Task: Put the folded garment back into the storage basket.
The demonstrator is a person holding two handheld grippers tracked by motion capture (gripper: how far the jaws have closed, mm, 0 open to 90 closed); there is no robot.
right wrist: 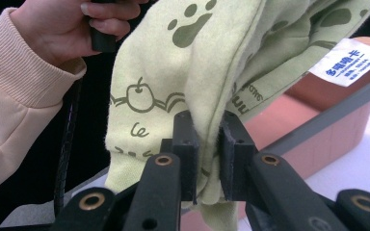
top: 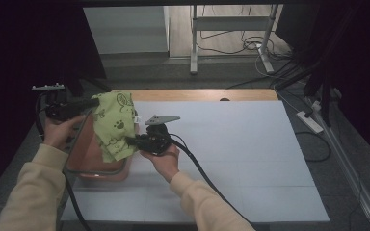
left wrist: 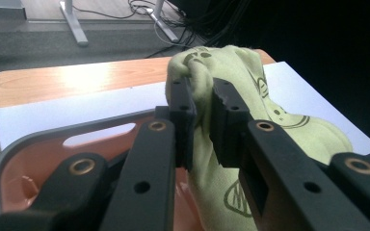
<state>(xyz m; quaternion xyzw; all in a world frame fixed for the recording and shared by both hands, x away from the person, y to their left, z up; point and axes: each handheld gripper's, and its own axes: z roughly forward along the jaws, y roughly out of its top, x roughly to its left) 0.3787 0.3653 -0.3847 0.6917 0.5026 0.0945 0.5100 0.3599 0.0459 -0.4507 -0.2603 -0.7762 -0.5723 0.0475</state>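
A light green cloth (top: 113, 126) printed with dark paw marks hangs over a pink basket (top: 87, 153) with a grey rim at the table's left. My left gripper (top: 95, 102) is shut on the cloth's upper far corner; in the left gripper view a fold of the cloth (left wrist: 236, 86) is pinched between the jaws of the left gripper (left wrist: 203, 103). My right gripper (top: 131, 141) is shut on the cloth's lower edge. In the right gripper view the cloth (right wrist: 192, 62) drapes down into the right gripper (right wrist: 208, 144), and a white label (right wrist: 349, 61) hangs from it.
A white mat (top: 231, 154) covers most of the wooden table (top: 202, 95). The basket (right wrist: 332, 120) stands on the mat's left edge. Beyond the table are metal stand legs (top: 192, 43), cables on the floor and a power strip (top: 310, 121) at the right.
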